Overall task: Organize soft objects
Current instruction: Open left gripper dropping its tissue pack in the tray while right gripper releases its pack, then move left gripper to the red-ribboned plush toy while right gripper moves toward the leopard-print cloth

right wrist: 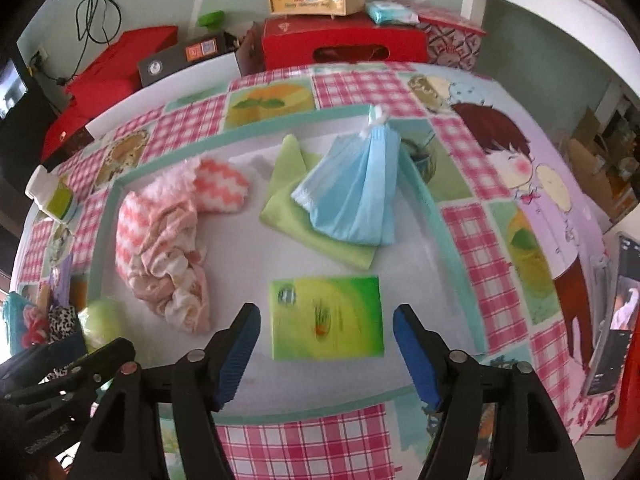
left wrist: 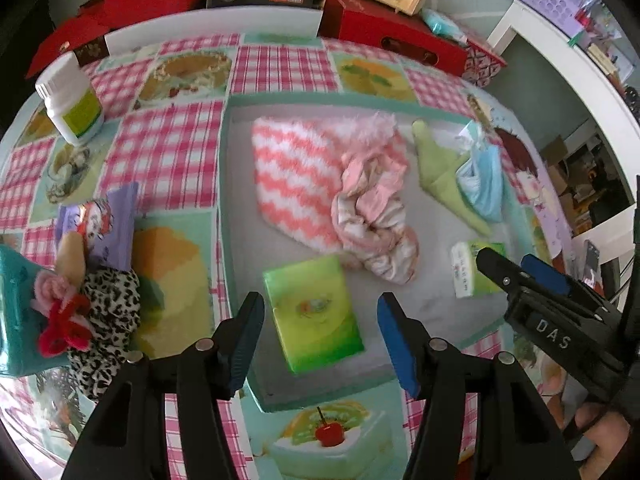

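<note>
A shallow white tray with a teal rim [left wrist: 226, 208] [right wrist: 100, 248] holds a pink-and-white fuzzy sock [left wrist: 292, 176] [right wrist: 222, 188], a crumpled pink cloth [left wrist: 376, 224] [right wrist: 168, 256], a green cloth [left wrist: 436, 168] [right wrist: 284, 200], a blue face mask [left wrist: 480, 184] [right wrist: 356, 196] and two green tissue packs. My left gripper [left wrist: 320, 340] is open just above the near pack [left wrist: 316, 312]. My right gripper [right wrist: 326, 356] is open just above the other pack [right wrist: 326, 318] [left wrist: 468, 272]; it shows in the left wrist view [left wrist: 520, 272].
Left of the tray lie a leopard-print soft item [left wrist: 108, 312], a pink and red yarn flower [left wrist: 60, 312], a teal box [left wrist: 16, 312] and a purple pack [left wrist: 104, 220]. A white bottle [left wrist: 72, 100] stands far left. Red boxes [right wrist: 344, 40] line the table's far edge.
</note>
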Available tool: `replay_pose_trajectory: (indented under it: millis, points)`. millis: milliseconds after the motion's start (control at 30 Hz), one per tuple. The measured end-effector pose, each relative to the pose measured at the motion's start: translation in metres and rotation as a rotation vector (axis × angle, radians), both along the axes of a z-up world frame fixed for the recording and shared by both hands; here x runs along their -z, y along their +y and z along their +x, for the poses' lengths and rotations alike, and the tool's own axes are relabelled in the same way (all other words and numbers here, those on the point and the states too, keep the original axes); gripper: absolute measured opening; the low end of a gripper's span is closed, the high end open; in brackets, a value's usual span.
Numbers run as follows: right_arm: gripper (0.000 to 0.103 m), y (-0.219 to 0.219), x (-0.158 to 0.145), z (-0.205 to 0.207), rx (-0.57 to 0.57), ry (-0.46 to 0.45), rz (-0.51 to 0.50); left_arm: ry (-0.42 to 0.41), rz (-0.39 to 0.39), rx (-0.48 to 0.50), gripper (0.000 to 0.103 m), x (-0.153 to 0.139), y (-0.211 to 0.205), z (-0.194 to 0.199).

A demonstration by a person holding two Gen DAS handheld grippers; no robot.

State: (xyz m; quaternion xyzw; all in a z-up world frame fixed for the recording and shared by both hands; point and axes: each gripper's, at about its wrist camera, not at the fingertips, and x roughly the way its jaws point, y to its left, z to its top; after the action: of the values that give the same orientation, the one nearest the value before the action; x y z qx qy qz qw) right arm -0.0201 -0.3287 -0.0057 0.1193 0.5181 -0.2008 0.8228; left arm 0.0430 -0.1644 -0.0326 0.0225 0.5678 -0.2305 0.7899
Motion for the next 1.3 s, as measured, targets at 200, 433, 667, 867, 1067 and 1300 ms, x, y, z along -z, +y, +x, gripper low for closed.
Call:
replay_pose_trajectory:
  millis: [200, 433, 667, 867, 1067, 1300]
  points:
    - [0.074, 0.007, -0.016, 0.0, -0.013, -0.042, -0.031, -0.042, -0.037, -0.024, 0.069, -0.017, 0.009, 0.001]
    - [0.074, 0.012, -0.016, 0.002, -0.028, -0.035, -0.043, -0.048, -0.031, -0.095, 0.07, -0.013, 0.024, 0.011]
    - [0.1, 0.016, -0.014, 0.005, -0.047, -0.016, -0.081, -0.125, 0.012, -0.196, 0.096, -0.009, 0.039, 0.018]
    - [0.103, 0.014, -0.009, 0.005, -0.038, 0.009, -0.102, -0.122, 0.025, -0.245, 0.096, -0.003, 0.048, 0.023]
    - [0.103, 0.016, -0.008, 0.007, -0.045, 0.015, -0.107, -0.12, 0.027, -0.238, 0.096, -0.003, 0.046, 0.023]
    - [0.103, 0.019, -0.022, 0.004, -0.043, -0.046, -0.123, -0.111, 0.02, -0.236, 0.096, -0.007, 0.049, 0.023]
